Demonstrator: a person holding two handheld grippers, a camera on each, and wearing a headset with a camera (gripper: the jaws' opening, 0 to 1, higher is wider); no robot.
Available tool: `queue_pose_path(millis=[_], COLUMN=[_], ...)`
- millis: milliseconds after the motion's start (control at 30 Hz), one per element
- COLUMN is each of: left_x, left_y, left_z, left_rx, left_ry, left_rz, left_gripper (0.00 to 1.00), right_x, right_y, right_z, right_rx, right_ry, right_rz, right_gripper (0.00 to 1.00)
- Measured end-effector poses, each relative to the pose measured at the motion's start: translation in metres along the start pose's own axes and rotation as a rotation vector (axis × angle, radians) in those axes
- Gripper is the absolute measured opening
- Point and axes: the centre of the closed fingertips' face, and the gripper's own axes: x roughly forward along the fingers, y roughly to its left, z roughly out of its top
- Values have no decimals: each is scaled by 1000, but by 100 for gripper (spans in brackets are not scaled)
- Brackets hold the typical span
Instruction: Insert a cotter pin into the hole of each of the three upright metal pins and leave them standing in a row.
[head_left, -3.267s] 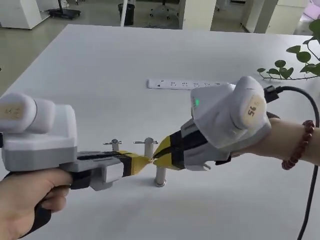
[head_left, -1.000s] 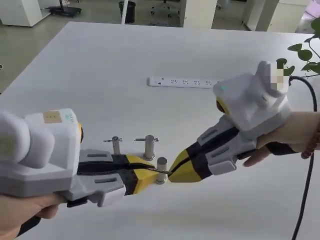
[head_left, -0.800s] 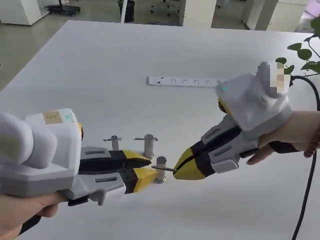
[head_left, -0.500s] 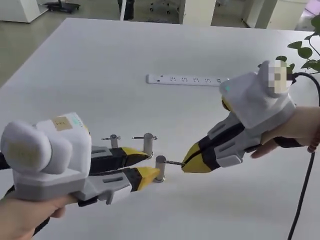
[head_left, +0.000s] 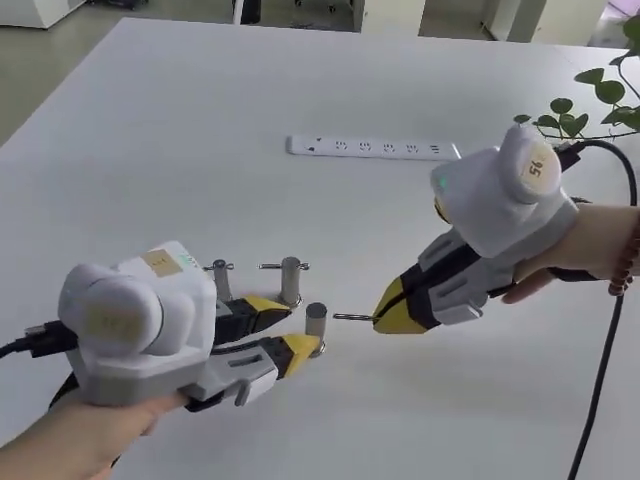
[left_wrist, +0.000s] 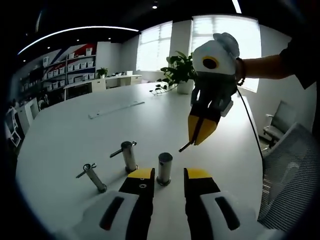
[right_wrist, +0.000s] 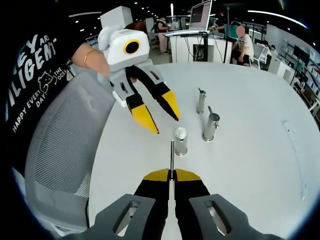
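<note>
Between the parted jaws of the left hand-held gripper (left_wrist: 170, 175) stands the third metal pin (left_wrist: 164, 167), upright on the desk (head_left: 200, 150). A second ago those jaws were together beside it; they now sit wide apart on either side, and I cannot tell whether either one touches it. The right hand-held gripper (right_wrist: 171, 175) is clamped on the cotter pin (right_wrist: 171, 155), which sticks straight out ahead of its tips toward the pin's top. Half a second ago its free end reached the pin; now it has drawn back and hangs just short of it. So this insertion looks undone, and the hole probably needs lining up again. Beyond the left hand-held gripper's tips, the two other metal pins (head_left: 290, 280) stand in line, each with a cotter pin through it.
</note>
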Motion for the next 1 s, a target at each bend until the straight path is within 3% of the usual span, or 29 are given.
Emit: queue_pose_path(millis=[333,567,700,1000], left_x=[18,28,31,32], left_y=[3,3,4,5], left_z=[-6,-14,-19,-21], left_rx=[-26,-40,-38,-46], left_ry=[10,43,65,74], left_rz=[5,9,16,20], left_gripper=[20,18,16,12], right_x=[8,13,14,13], right_y=[-9,-13,-13,-15], right_z=[-6,-4,-5,-5], right_rx=[-7,-28,-33,-39], right_ry=[30,39,45,37], right_rz=[-1,-7,-8,-16], right_gripper=[0,0,0,0])
